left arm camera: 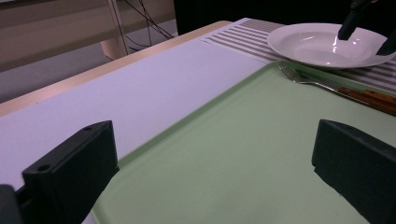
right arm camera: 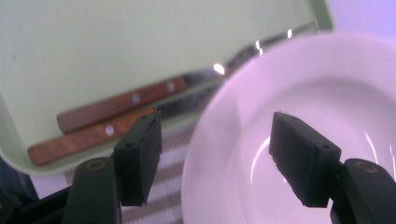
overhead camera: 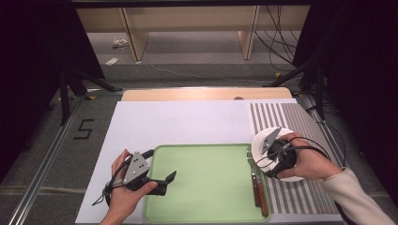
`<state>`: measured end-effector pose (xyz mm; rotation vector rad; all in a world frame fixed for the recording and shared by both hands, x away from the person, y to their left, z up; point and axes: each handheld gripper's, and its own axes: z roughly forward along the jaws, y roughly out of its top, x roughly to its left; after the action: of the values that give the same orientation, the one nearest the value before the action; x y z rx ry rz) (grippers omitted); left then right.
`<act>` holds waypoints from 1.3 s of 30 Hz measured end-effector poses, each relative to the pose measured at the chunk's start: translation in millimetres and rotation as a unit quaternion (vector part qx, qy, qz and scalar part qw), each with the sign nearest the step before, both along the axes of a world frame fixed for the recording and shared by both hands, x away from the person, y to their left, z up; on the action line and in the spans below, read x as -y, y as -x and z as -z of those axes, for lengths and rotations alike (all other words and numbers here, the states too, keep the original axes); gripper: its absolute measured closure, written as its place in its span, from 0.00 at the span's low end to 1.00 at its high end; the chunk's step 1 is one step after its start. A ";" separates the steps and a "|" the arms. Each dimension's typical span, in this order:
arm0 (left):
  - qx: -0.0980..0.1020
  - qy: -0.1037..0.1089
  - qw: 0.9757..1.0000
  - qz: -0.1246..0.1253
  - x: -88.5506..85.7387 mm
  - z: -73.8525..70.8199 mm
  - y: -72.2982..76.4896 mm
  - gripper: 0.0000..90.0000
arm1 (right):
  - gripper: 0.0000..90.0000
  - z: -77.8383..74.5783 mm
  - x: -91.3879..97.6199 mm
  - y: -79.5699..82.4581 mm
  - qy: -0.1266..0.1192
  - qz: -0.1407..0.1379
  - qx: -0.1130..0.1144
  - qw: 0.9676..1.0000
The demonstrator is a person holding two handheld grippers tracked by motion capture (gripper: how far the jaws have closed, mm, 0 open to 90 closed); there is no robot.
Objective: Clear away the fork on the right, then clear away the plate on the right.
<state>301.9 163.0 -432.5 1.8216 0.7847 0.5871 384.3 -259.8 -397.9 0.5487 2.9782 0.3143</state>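
- right hand-held gripper point(right arm camera: 215, 161): jaws apart astride the near-left rim of the round white ceramic plate point(right arm camera: 327, 93), pads clear.
- left hand-held gripper point(left arm camera: 210, 172): open, empty, over the pale green plastic tray point(left arm camera: 243, 140).
- wooden-handled fork and knife point(overhead camera: 257, 185) already lie in the tray; the plate sits on the striped mat.

High view: above near side, facing forward-down over tabletop point(overhead camera: 187, 122). Left tool view: low, skimming tray point(left arm camera: 243, 154) toward plate point(left arm camera: 322, 44). Right tool view: close above plate. All share tray, plate.

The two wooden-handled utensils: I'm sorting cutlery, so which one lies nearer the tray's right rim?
The knife, whose handle hugs the tray rim and reaches nearer the person; the fork lies just inside it.
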 end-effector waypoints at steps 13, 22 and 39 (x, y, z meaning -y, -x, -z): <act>-0.003 0.005 1.000 -0.002 -1.2 1.3 -0.7 0.00 | 0.27 8.2 33.0 6.1 0.015 0.036 -0.002 0.999; -0.001 0.003 1.000 -0.003 -1.0 0.3 -1.1 0.00 | 0.27 3.5 38.4 5.1 0.014 0.039 0.005 0.999; 0.000 0.002 1.000 -0.006 0.5 -0.8 -1.7 0.00 | 0.27 14.6 48.8 15.7 0.045 0.023 -0.006 0.999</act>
<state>303.6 162.6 -431.7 1.8137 0.7983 0.5921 368.6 -308.6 -412.5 0.6101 2.9680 0.1740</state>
